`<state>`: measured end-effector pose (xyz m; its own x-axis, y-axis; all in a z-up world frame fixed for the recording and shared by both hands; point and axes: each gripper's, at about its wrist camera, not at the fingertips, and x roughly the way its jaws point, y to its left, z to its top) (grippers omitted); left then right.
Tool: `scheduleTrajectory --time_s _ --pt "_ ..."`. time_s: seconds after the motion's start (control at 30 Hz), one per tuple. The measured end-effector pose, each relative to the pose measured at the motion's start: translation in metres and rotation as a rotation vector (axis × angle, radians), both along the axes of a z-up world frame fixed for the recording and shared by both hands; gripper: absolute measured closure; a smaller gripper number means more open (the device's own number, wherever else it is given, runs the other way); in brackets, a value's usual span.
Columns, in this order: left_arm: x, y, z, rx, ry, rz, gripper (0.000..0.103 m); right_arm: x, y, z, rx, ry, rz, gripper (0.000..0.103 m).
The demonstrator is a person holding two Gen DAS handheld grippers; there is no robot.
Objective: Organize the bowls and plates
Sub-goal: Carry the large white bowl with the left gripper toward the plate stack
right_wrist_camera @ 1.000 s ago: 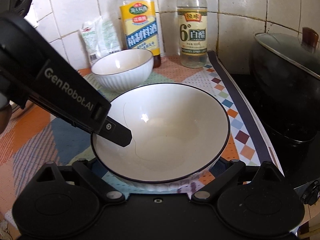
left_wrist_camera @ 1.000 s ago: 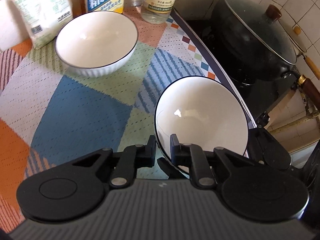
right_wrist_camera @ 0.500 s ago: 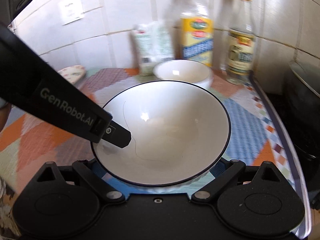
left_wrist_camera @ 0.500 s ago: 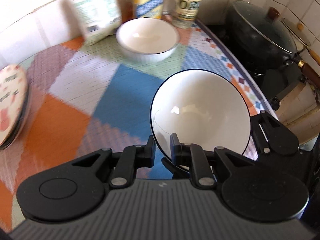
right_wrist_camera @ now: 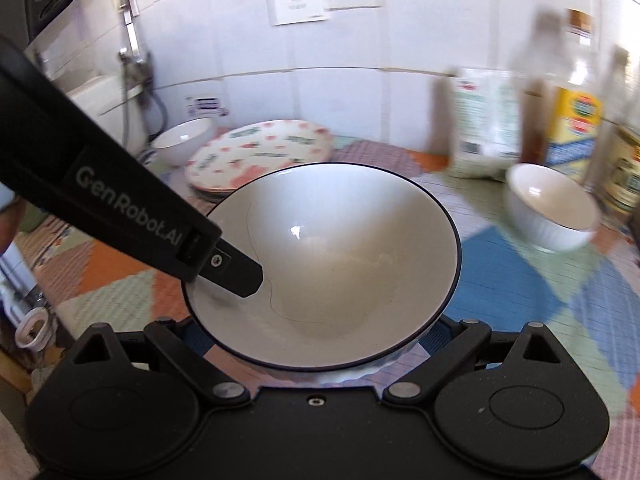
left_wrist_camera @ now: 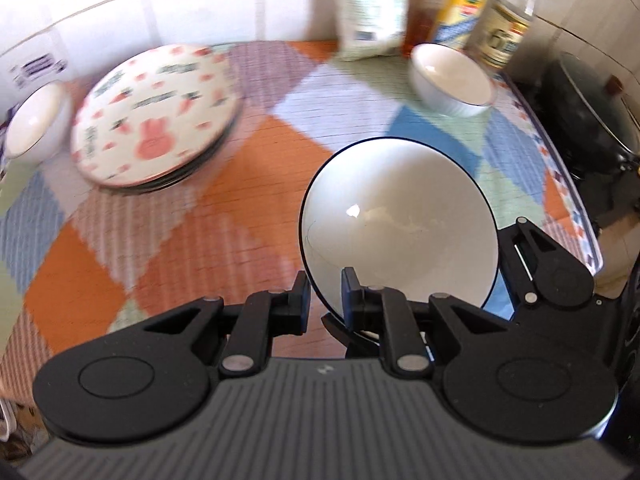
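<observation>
**Up and to the left of the held bowl: the plate stack and a second bowl**

Low and right of centre in the left wrist view, the black-rimmed bowl (left_wrist_camera: 400, 228) is pinched at its near rim by the left gripper (left_wrist_camera: 325, 300), one finger inside the bowl and one outside. In the right wrist view the same bowl fills the middle of the frame, and the right gripper (right_wrist_camera: 320, 364) is spread wide around its underside; whether its fingers actually press the bowl's wall cannot be told.

The bowl is judged to be carried clear of the patchwork cloth (left_wrist_camera: 256, 168). From it, the rabbit-patterned plate stack (left_wrist_camera: 160, 112) lies toward the upper left of the left view, with a small white bowl (left_wrist_camera: 36, 120) just beside the stack at the frame's far left edge. Another white bowl (left_wrist_camera: 452, 76) sits at upper right, near the bottles (left_wrist_camera: 480, 12) and well apart from the stack.

The coming move is judged to turn on this leftward bearing. The left gripper is the nearer of the two to the stack, and it has the sure hold.
</observation>
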<state>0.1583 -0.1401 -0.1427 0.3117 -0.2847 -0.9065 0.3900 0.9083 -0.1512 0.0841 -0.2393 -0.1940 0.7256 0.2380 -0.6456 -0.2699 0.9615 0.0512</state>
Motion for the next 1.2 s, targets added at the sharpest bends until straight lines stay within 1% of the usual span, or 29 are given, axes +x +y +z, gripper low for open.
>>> scheduleTrajectory --time_s 0.17,0.3,0.57,0.7,0.77,0.9,1.0,1.1,1.2 --pt "0.004 0.045 -0.006 0.007 0.009 0.070 0.089 0.011 0.041 -0.006 -0.006 0.003 0.074 0.004" --pt "0.006 0.075 -0.012 0.015 0.010 0.096 0.089 0.017 0.069 -0.010 -0.014 0.006 0.112 0.004" --pt "0.013 0.117 -0.030 0.037 0.004 0.113 0.089 0.033 0.113 -0.028 -0.010 0.014 0.132 0.004" --pt "0.022 0.131 -0.040 0.044 0.013 0.091 0.089 0.038 0.129 -0.039 -0.017 0.012 0.117 0.004" --pt "0.028 0.138 -0.043 0.026 0.020 0.078 0.089 0.036 0.136 -0.041 -0.031 -0.001 0.101 0.004" --pt "0.036 0.150 -0.052 -0.014 0.049 0.070 0.089 0.038 0.140 -0.047 -0.011 0.008 0.065 0.004" --pt "0.041 0.151 -0.059 -0.002 0.045 0.054 0.089 0.043 0.146 -0.054 -0.023 0.011 0.049 0.004" --pt "0.042 0.153 -0.068 0.011 0.042 0.046 0.089 0.050 0.151 -0.059 -0.035 0.045 0.047 0.004" --pt "0.043 0.156 -0.073 0.002 0.048 0.043 0.089 0.050 0.156 -0.063 -0.074 0.051 0.044 0.004"
